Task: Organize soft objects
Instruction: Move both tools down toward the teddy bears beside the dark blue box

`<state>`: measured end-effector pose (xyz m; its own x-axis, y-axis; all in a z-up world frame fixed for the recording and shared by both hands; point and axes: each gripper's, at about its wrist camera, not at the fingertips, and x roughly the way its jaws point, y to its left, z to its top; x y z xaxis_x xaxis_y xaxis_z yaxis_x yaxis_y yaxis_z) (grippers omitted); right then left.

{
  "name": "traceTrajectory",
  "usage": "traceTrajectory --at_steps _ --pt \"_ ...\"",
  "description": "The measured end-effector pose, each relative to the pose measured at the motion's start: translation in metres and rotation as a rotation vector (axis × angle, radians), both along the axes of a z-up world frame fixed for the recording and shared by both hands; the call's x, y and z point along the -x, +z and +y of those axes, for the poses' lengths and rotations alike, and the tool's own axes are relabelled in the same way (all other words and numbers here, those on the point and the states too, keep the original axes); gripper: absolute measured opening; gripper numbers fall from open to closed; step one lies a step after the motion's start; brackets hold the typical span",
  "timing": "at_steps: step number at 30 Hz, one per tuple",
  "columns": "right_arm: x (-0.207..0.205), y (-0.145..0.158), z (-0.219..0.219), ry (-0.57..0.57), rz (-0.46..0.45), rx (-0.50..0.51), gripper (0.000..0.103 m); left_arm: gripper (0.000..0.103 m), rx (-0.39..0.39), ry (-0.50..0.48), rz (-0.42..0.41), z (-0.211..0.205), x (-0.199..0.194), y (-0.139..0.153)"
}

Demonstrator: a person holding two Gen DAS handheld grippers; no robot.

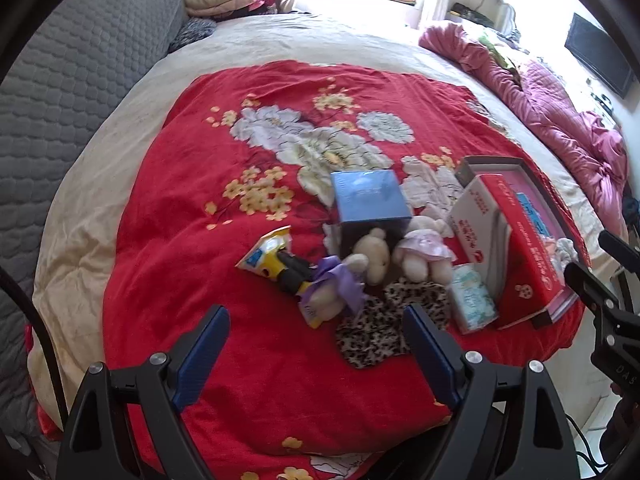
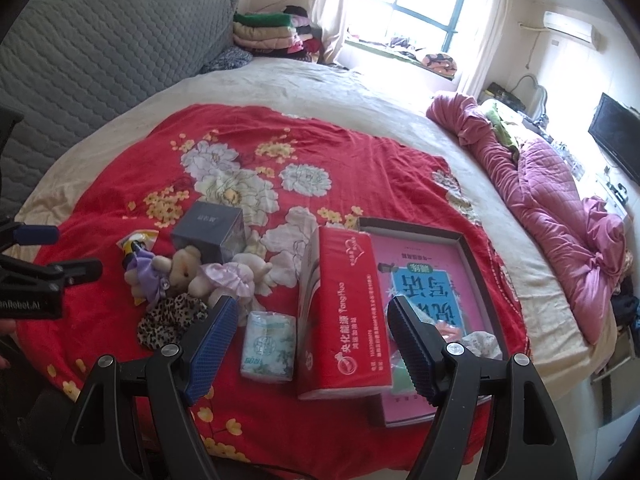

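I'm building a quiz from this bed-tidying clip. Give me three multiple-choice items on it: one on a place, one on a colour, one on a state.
1. Where does the small tissue pack lie?
A. Inside the tray
B. On the red floral quilt, beside the red box
C. On the grey headboard

2. What colour are the dresses of the two plush bears?
A. Green
B. Orange
C. Purple

3. How do the left gripper and right gripper stand?
A. Both open, holding nothing
B. Both shut on a bear
C. Left shut on the leopard-print cloth

Answers: 1 B, the pack rests on the quilt beside the box's left face. 2 C, both dresses are lilac-purple. 3 A, each pair of blue pads is spread with nothing between.
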<state>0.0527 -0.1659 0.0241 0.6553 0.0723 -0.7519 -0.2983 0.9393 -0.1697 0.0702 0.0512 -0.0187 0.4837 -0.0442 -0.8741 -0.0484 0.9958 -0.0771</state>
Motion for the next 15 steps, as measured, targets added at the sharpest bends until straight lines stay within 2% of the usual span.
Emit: traceTrajectory --at_steps 15 --pt "-0.010 -0.036 0.026 0.062 0.072 0.023 0.078 0.088 0.018 0.059 0.071 0.037 -0.003 -0.040"
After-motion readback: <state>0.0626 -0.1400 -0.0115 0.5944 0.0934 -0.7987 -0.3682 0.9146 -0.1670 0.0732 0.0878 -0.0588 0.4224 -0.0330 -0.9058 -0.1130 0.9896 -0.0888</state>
